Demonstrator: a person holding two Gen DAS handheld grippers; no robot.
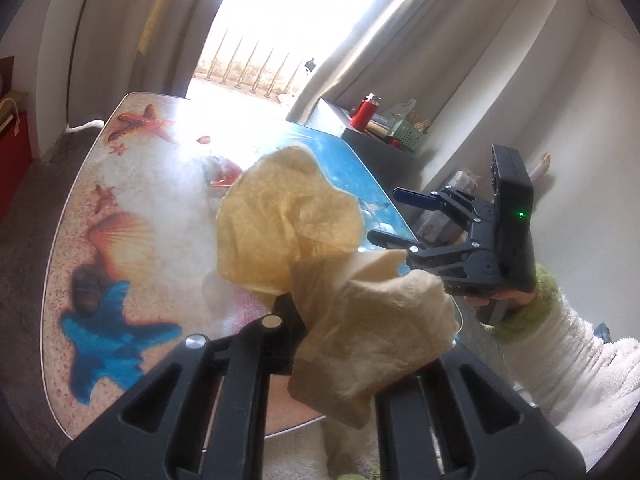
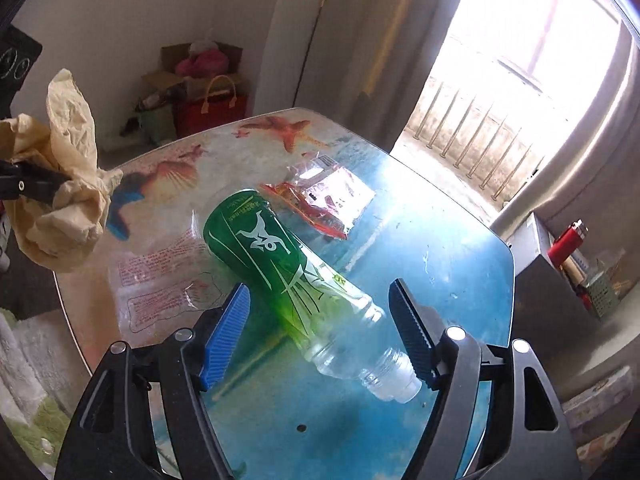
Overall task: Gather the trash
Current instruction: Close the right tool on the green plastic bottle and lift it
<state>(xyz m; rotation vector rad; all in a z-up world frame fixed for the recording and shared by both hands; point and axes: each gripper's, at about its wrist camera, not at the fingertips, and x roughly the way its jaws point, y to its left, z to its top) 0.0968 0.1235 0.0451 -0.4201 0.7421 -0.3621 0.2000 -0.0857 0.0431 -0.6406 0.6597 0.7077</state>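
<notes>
left tongs (image 1: 316, 332) clamp crumpled paper (image 1: 320, 256); only the right view shows right tongs (image 2: 320, 320) apart around bottle (image 2: 296, 280).

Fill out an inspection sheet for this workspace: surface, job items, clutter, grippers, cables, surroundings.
Surface: glass-topped table with a seashell and starfish print.
Job's things: crumpled yellowish paper held up off the table; empty plastic bottle with a green label lying on its side; clear wrapper with red print lying behind it; flat clear wrapper to its left.
Clutter: nothing seen beyond the trash.
Grippers: left gripper shut on the paper; right gripper open, its pads either side of the bottle, not pressing.
Cables: nothing seen.
Surroundings: curtains, bright balcony door, red flask on a side cabinet, red bag by the wall.
</notes>
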